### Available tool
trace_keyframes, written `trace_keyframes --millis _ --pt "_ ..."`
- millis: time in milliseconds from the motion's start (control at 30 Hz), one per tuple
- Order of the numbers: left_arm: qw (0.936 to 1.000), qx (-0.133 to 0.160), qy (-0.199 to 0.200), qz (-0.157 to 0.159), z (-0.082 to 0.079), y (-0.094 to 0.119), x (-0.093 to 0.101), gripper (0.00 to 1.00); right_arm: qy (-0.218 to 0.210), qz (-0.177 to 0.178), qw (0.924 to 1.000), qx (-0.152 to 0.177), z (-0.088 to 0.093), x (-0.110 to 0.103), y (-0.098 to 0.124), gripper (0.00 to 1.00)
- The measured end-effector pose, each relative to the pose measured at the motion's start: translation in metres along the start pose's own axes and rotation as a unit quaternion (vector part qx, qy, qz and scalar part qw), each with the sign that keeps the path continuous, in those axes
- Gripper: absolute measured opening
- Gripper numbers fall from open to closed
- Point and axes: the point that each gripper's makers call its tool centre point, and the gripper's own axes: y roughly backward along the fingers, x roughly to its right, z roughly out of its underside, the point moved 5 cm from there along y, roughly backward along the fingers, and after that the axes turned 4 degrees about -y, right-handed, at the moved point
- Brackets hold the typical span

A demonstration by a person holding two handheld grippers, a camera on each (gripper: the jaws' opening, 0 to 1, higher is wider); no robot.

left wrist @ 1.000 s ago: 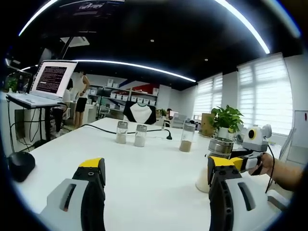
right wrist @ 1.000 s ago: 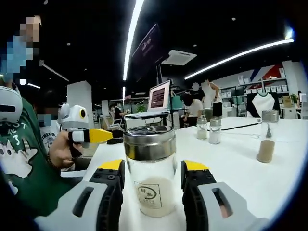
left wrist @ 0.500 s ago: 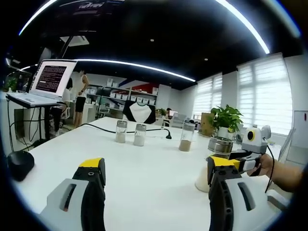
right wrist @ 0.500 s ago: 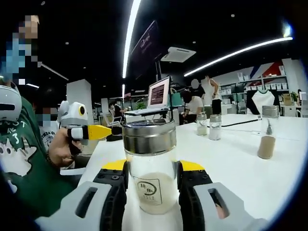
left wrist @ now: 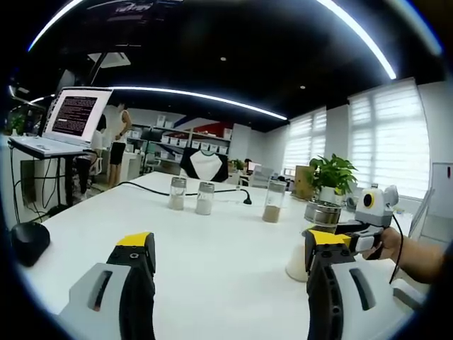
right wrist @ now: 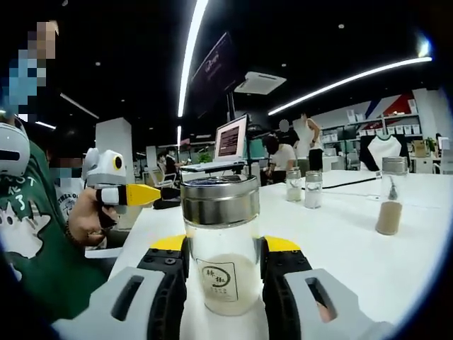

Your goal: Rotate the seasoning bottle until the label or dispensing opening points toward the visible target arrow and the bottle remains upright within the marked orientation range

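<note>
A glass seasoning bottle (right wrist: 220, 248) with a steel lid and pale powder stands upright on the white table (right wrist: 354, 248); its small square label faces the camera. My right gripper (right wrist: 221, 256) is shut on the bottle, jaws pressed on both sides. In the left gripper view the same bottle (left wrist: 313, 234) shows at the right, held by the right gripper (left wrist: 357, 230) in a person's hand. My left gripper (left wrist: 230, 265) is open above bare table, well left of the bottle. The left gripper (right wrist: 120, 193) appears in the right gripper view, held in a hand.
Three more shakers stand farther back: two together (left wrist: 190, 196) and one with brown powder (left wrist: 273, 202). A black cable (left wrist: 148, 185) crosses the table. A laptop (left wrist: 60, 124) sits on a stand at left, a black mouse (left wrist: 28, 241) near the edge, a potted plant (left wrist: 331, 177) at right.
A second ago the right jaws stood apart beside the bottle; they have since shut on it. The left gripper has not moved.
</note>
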Motion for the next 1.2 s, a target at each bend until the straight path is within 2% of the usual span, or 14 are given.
trace_keyframes --millis 500,1200 --pt "1.0 -0.001 0.002 -0.003 0.0 0.0002 -0.0011 0.92 0.007 0.02 0.9998 0.0 0.0002 -0.0009 -0.0001 0.38" --pt "1.0 -0.001 0.004 0.001 0.0003 0.0001 0.0014 0.92 0.028 0.078 0.9965 -0.009 0.0024 -0.0049 0.0006 0.37"
